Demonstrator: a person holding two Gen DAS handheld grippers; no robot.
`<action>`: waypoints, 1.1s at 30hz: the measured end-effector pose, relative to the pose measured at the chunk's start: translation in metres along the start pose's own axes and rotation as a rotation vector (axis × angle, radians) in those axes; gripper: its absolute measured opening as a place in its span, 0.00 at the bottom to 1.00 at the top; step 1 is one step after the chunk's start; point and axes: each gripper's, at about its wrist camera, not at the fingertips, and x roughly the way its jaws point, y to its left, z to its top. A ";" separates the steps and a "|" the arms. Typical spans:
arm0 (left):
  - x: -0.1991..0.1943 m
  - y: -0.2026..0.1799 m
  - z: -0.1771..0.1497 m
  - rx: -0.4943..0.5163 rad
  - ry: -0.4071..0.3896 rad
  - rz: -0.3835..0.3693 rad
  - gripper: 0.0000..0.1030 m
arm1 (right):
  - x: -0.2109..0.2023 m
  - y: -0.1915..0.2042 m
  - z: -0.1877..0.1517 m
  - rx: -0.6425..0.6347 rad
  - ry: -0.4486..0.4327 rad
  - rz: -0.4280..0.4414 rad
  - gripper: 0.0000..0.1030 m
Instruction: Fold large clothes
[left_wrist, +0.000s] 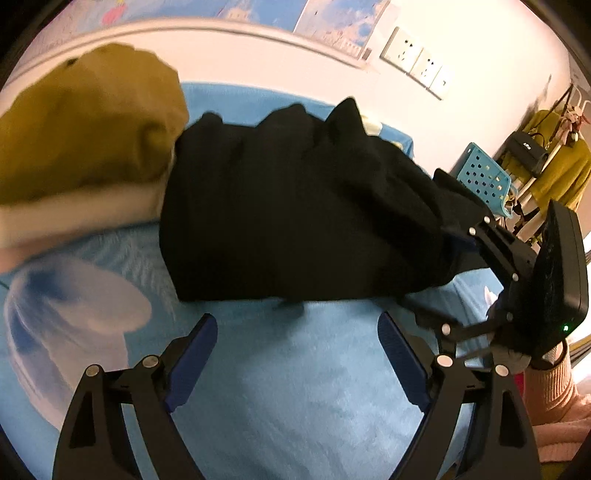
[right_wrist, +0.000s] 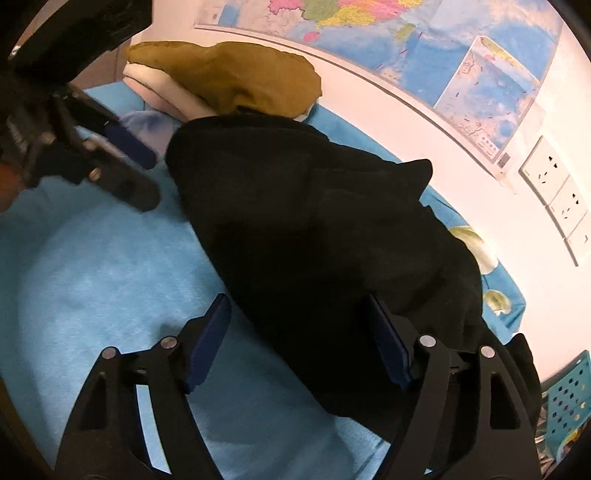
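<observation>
Blue blanket (left_wrist: 295, 369); folded black garment (left_wrist: 295, 206) just ahead of spread, empty left gripper (left_wrist: 297, 354); right gripper (right_wrist: 301, 343) spread over its edge.

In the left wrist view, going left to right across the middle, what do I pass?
Mustard garment on the stacked pile, then the folded black garment, then the blue perforated basket, then the right gripper.
</observation>
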 end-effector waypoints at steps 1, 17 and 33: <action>0.002 -0.001 -0.002 -0.003 0.006 -0.004 0.83 | 0.001 0.000 -0.001 0.003 -0.003 -0.009 0.69; 0.019 -0.008 0.004 -0.050 0.025 -0.127 0.83 | -0.005 -0.036 0.012 0.204 -0.073 0.086 0.32; 0.054 0.015 0.041 -0.409 -0.031 -0.412 0.83 | -0.004 -0.048 0.007 0.340 -0.135 0.156 0.32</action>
